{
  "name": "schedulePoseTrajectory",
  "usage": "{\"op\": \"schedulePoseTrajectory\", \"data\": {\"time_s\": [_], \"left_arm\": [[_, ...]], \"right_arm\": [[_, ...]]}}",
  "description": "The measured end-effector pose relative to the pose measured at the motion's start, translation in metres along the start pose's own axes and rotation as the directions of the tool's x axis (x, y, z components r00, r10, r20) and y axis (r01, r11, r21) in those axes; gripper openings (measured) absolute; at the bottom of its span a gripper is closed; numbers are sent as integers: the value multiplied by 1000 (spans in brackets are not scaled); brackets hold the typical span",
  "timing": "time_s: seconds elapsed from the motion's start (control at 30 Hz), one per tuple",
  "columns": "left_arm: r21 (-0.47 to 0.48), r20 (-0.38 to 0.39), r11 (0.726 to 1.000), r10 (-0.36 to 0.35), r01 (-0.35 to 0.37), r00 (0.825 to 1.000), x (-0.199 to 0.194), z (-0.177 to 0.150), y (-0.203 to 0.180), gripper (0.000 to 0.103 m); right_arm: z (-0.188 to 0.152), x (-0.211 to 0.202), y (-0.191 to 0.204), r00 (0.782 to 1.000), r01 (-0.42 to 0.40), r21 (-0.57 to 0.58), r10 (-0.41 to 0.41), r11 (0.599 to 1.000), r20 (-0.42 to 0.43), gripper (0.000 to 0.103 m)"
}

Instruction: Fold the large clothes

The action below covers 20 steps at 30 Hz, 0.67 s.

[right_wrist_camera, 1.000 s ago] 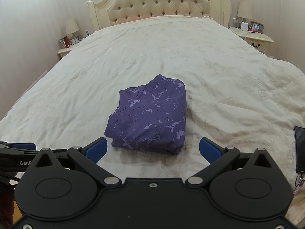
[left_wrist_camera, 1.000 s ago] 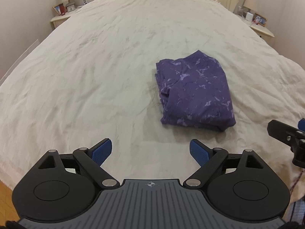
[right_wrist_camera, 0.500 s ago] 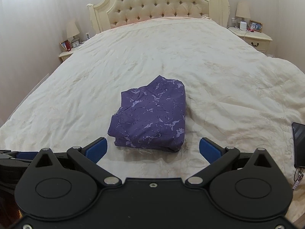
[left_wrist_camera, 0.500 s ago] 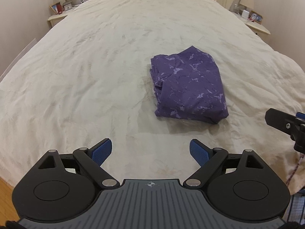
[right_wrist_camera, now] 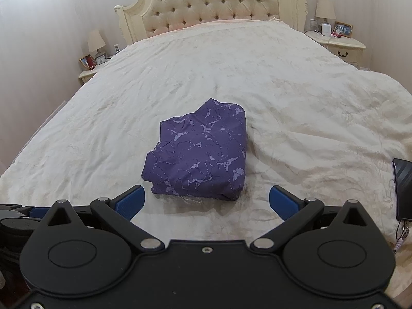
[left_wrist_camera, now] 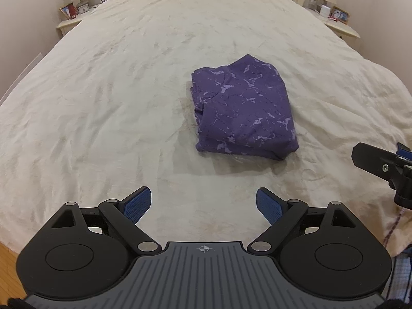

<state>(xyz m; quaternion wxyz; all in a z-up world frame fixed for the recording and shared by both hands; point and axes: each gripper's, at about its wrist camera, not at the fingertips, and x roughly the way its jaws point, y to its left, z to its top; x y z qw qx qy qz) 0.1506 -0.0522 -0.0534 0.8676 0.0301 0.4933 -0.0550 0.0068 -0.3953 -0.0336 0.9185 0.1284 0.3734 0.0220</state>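
Note:
A purple patterned garment (left_wrist_camera: 244, 110) lies folded into a compact rectangle on the cream bedspread (left_wrist_camera: 116, 97). My left gripper (left_wrist_camera: 203, 203) hovers open near the foot of the bed, short of the garment and slightly left of it, with nothing between its blue pads. In the right wrist view the same folded garment (right_wrist_camera: 200, 157) sits just beyond my right gripper (right_wrist_camera: 206, 200), which is open and holds nothing. The right gripper's black body shows at the right edge of the left wrist view.
A tufted headboard (right_wrist_camera: 206, 2) stands at the far end, with a nightstand and lamp on each side (right_wrist_camera: 337, 43) (right_wrist_camera: 94, 63). A dark phone (right_wrist_camera: 403, 188) with a strap lies on the bedspread at the right edge. Wooden floor shows at bottom left (left_wrist_camera: 7, 262).
The left wrist view has drawn back from the garment, which now sits higher and smaller in frame. The right wrist view has shifted only slightly. Both grippers stay open.

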Motion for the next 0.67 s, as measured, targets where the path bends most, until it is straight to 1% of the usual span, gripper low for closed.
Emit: {"op": "schedulePoseTrajectory", "data": {"time_s": [0.33, 0.57, 0.67], "left_arm": [[10, -30, 1000, -6, 7, 1000, 9, 0, -7, 89], [18, -28, 1000, 6, -6, 1000, 14, 1, -9, 89], [19, -41, 1000, -1, 1, 999, 18, 3, -8, 89]], "right_arm": [[-2, 6, -6, 1000, 3, 18, -2, 1000, -24, 102], [-3, 12, -8, 999, 5, 37, -3, 999, -39, 102], [-1, 16, -8, 999, 5, 39, -3, 999, -46, 102]]}}
